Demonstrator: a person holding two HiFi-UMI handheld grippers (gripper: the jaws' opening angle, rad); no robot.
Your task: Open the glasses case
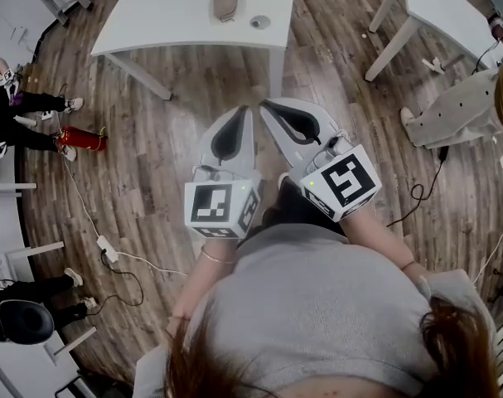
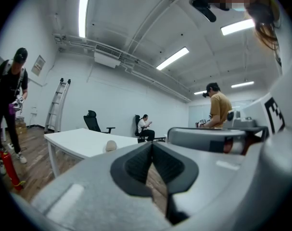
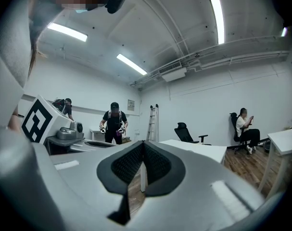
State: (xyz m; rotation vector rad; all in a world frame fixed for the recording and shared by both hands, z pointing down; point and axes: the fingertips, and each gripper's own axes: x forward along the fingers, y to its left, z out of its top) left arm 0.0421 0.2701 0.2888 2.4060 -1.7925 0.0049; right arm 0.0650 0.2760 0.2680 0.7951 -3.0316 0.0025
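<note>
Person's grey top (image 1: 317,305) filled the near edge. White tabletop (image 1: 168,15) stood ahead. L gripper (image 1: 248,113) & R gripper (image 1: 266,106) hung side by side over the wood floor (image 1: 152,164), fingers (image 2: 133,165) on both pressed together, empty. Oval glasses case (image 1: 225,2) lay on the tabletop, well apart from both, w/ a small round disc (image 1: 260,22) near it.

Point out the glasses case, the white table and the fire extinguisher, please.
glasses case (image 1: 224,2): head view, its top.
white table (image 1: 172,11): head view, bare tabletop.
fire extinguisher (image 1: 84,140): head view, red body.

White table (image 1: 168,15), red extinguisher (image 1: 84,139)
</note>
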